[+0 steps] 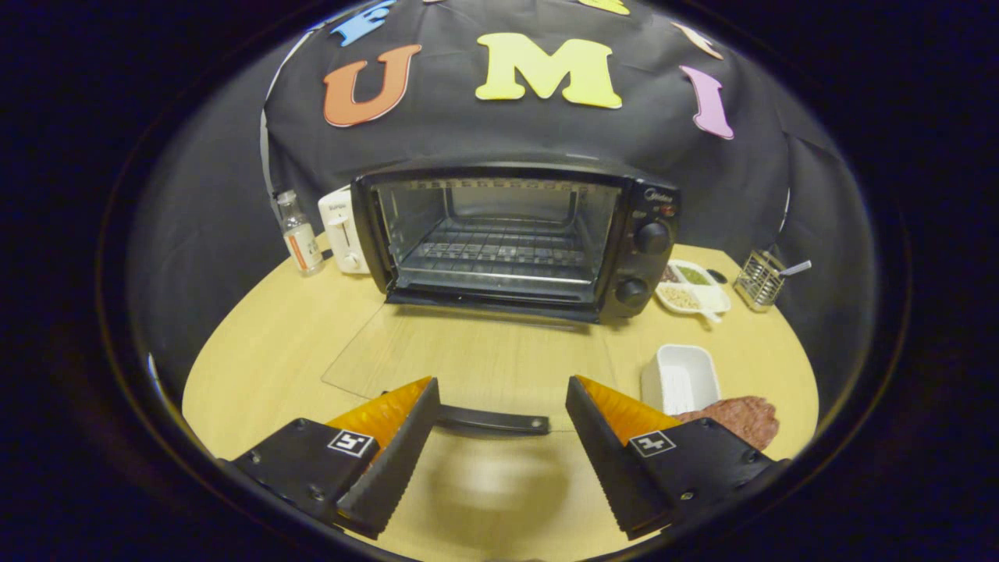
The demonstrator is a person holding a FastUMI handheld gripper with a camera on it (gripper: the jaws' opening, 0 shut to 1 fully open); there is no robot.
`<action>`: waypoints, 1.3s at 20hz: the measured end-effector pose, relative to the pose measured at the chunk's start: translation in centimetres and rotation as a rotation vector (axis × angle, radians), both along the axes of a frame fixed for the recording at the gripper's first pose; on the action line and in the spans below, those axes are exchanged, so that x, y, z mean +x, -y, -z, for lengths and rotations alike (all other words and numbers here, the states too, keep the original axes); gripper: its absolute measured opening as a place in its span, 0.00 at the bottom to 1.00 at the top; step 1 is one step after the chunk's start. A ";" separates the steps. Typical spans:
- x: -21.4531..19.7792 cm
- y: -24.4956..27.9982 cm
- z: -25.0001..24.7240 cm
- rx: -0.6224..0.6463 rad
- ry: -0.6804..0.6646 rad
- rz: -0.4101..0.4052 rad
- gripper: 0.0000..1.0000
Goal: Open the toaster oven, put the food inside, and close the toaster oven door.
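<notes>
Gripper released, fingers spread around my door handle; toaster oven open at twelve o'clock; meat at three, beside white dish.

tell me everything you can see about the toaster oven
The black toaster oven, a metal-looking box, stands upright on the round wooden table, beyond the open gripper. Its glass door is folded fully down, lying flat toward the fingers, with its dark bar handle between them, untouched. Inside, a wire rack sits bare. Two round black knobs are stacked on its control panel. A white toaster stands close beside its other side.
</notes>
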State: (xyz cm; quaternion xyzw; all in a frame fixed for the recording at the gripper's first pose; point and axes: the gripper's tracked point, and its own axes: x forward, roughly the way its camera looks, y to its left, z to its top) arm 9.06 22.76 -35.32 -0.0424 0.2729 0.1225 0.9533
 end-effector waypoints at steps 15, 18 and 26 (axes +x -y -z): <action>0.0 20.7 0.6 0.183 -0.162 0.056 0.97; -0.9 20.0 2.7 0.380 -0.317 0.030 0.84; -1.3 19.4 3.9 0.676 -0.506 0.034 0.27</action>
